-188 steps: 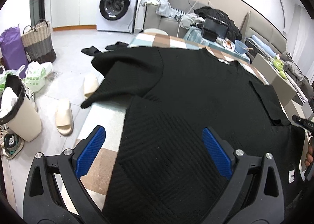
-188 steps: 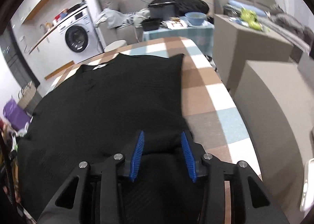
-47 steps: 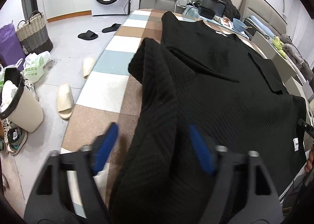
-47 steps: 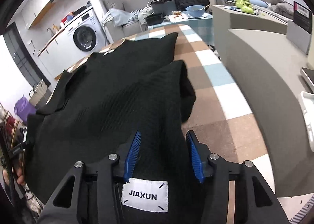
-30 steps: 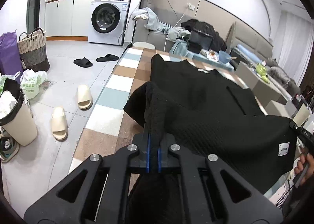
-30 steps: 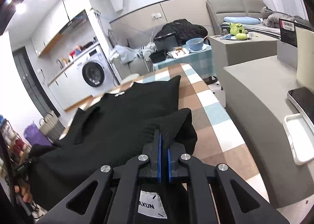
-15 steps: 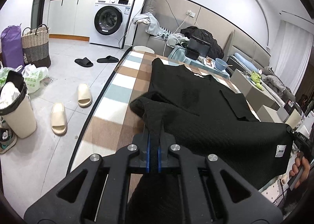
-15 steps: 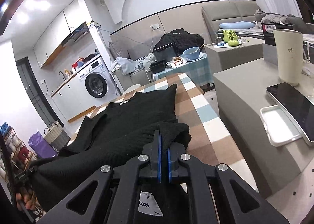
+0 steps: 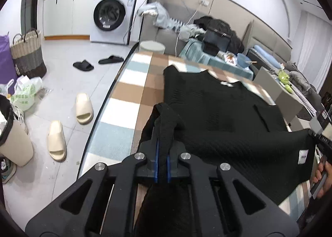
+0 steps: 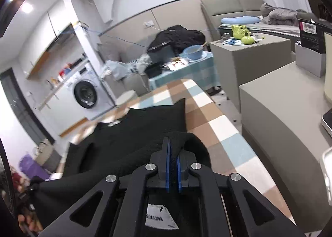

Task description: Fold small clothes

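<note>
Both grippers are clamped on the black knit top (image 9: 217, 112) right now. The left gripper (image 9: 162, 160) has its blue fingers (image 9: 157, 162) pinched nearly together on a bunched hem corner, and the right gripper (image 10: 172, 166) is pinched the same way on the opposite corner. That reads as a matched two-corner grip, so the hem lifts as one straight edge and can be carried over the body for the fold.

Ahead of both sets of fingers the rest of the top lies flat on the checked table (image 9: 132, 96), neckline at the far end. The raised hem hangs between the two grippers, its white label (image 9: 303, 156) near the right one.

Hard to make out: how much cloth sits inside each pinch, since fabric spills over the fingers and hides the tips. The right wrist view is smeared on its left side. The person's right hand (image 9: 320, 176) is cut off at the frame edge.
</note>
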### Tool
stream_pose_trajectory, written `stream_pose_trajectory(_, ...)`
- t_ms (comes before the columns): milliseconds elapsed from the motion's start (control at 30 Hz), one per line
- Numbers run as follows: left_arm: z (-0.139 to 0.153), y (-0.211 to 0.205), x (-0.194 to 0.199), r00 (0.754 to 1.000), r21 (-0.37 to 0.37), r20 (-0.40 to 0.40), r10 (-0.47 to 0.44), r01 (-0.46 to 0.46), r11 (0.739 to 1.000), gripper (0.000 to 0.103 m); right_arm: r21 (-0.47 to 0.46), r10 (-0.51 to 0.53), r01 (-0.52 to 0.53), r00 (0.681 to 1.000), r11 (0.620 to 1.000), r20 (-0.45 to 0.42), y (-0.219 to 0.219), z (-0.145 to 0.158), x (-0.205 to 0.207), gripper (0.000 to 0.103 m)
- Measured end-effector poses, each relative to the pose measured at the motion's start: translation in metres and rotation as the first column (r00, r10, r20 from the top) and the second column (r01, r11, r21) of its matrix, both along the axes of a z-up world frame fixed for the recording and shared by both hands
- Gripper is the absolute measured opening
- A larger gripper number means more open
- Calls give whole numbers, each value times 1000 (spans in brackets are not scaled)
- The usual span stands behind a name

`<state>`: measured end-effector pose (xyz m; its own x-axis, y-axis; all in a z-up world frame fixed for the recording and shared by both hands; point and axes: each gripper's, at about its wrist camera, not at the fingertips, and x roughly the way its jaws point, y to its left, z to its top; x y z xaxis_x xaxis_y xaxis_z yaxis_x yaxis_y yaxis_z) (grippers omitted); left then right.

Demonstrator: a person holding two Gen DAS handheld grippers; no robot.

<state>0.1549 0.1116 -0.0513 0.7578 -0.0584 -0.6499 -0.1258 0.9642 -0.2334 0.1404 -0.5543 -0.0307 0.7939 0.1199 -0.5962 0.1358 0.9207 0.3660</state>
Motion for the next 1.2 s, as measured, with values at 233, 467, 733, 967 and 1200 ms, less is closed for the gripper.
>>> stream_pose_trajectory(233,-29,7,13,994,-13,-93,53,-54,998,58,-7,-29,29,994,1000,-108,-17,-28,-17,56)
stream_pose_trajectory(467,-58,-4,47,984,-27,-179,-4,-1,1000,58,33,45,-39,978,999,-202,-13,-55,-1,56)
stream_pose_trajectory(733,-70,-25,63,982,1,-184,-47,48,999,20,-10,96,-101,967,995,-237,7,-61,24,25)
stream_pose_trajectory(967,-68,-31,36,980,14,-186,-65,69,998,20,-56,113,-132,957,990,-269,12,-59,19,20)
stream_pose_trajectory(1200,-65,-31,-17,983,18,-179,-50,54,998,20,-44,138,-156,952,987,-275,8,-60,-25,20)
